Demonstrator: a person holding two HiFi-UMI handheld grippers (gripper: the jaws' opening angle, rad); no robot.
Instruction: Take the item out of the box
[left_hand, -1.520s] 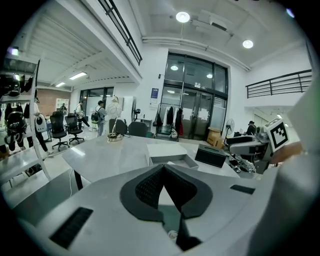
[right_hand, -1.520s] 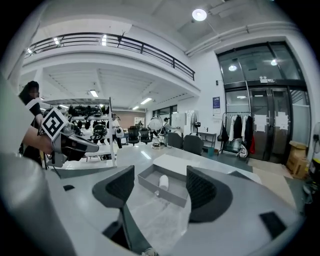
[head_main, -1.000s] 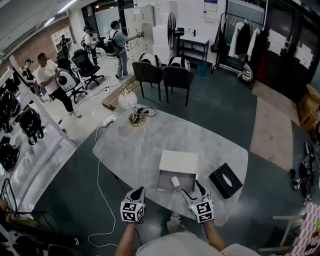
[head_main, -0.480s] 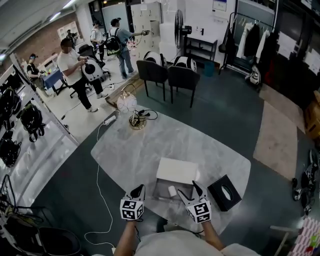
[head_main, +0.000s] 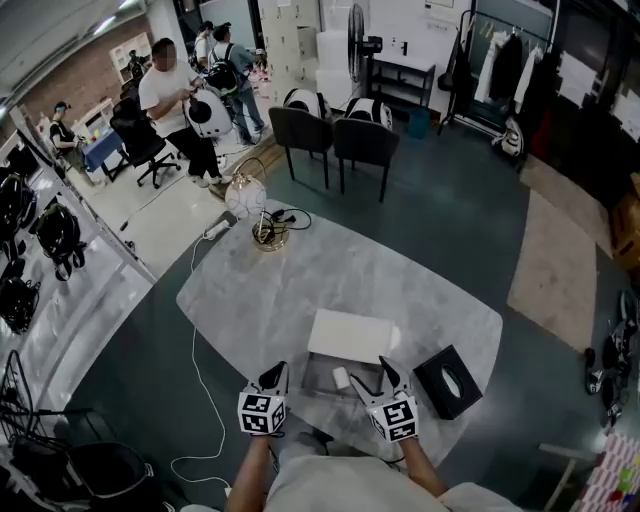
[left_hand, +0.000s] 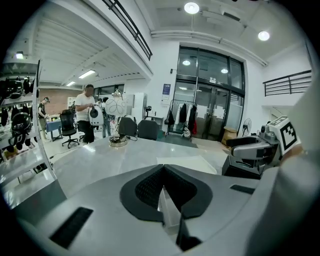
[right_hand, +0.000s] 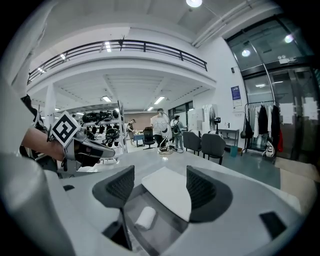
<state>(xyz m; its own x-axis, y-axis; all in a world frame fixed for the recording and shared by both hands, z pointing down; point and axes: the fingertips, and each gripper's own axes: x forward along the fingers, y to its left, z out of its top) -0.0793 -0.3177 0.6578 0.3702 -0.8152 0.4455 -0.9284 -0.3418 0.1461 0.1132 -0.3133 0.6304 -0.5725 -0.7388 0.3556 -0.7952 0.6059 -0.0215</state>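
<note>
An open box (head_main: 318, 378) sits near the table's front edge, its white lid (head_main: 350, 336) folded back flat behind it. A small white roll (head_main: 341, 377) lies inside. My right gripper (head_main: 383, 373) is open at the box's near right corner. In the right gripper view the roll (right_hand: 146, 217) lies in the grey box bottom, low between the jaws of my right gripper (right_hand: 160, 184), with the lid (right_hand: 167, 186) beyond. My left gripper (head_main: 276, 376) is shut and holds nothing, just left of the box. From my left gripper (left_hand: 163, 189) the lid (left_hand: 187, 163) shows ahead.
A black tissue box (head_main: 448, 380) stands on the grey table (head_main: 300, 280) right of the white box. A globe lamp (head_main: 245, 197) and a coiled cable (head_main: 268, 238) sit at the far left edge. Two chairs (head_main: 330, 135) and several people are beyond.
The right gripper has edged in closer to the box's front and the roll. The left gripper stays beside the box. A person in the background has walked nearer.
</note>
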